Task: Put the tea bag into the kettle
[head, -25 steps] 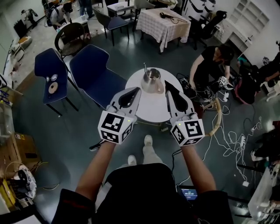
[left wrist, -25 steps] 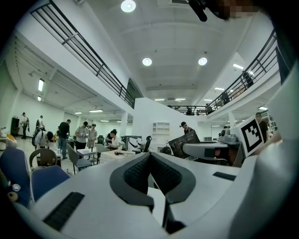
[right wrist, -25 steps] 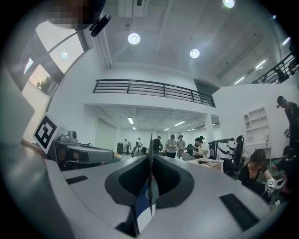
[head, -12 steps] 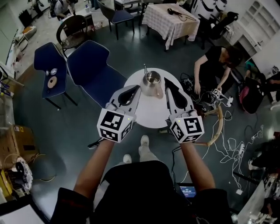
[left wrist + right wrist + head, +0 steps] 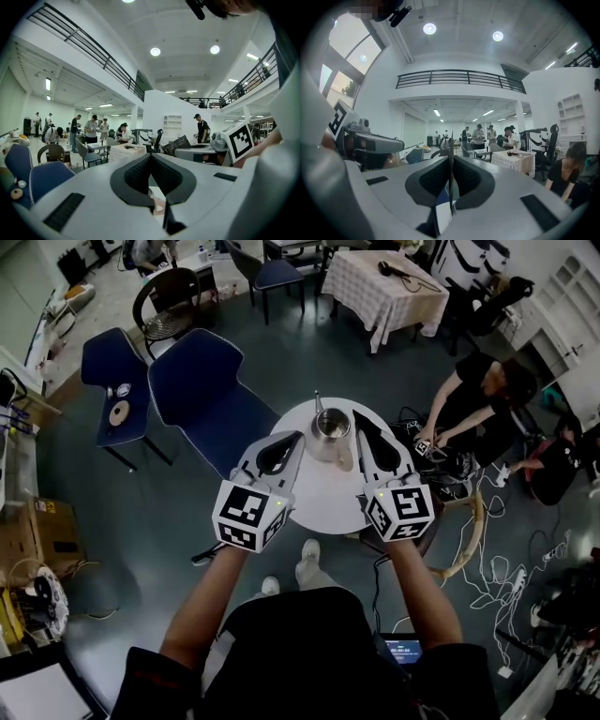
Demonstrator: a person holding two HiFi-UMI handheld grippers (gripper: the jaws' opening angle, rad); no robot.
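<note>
A steel kettle (image 5: 328,425) with its top open stands on a small round white table (image 5: 323,504). My left gripper (image 5: 295,437) hovers at the kettle's left, and its jaws (image 5: 150,155) meet at the tips with nothing between them. At the kettle's right is my right gripper (image 5: 361,418). In the right gripper view that gripper (image 5: 451,157) is shut on a thin flat tea bag (image 5: 450,197), seen edge-on between the pads. The kettle does not show in either gripper view.
Two blue chairs (image 5: 202,395) (image 5: 108,371) stand left of the table. A person (image 5: 483,390) crouches at the right among cables (image 5: 487,521) on the floor. A cloth-covered table (image 5: 394,287) is farther back, and a cardboard box (image 5: 37,540) sits at the far left.
The room has slid across the head view as I move toward the table. Both grippers stay at either side of the kettle, a little lower, with their jaws unchanged.
</note>
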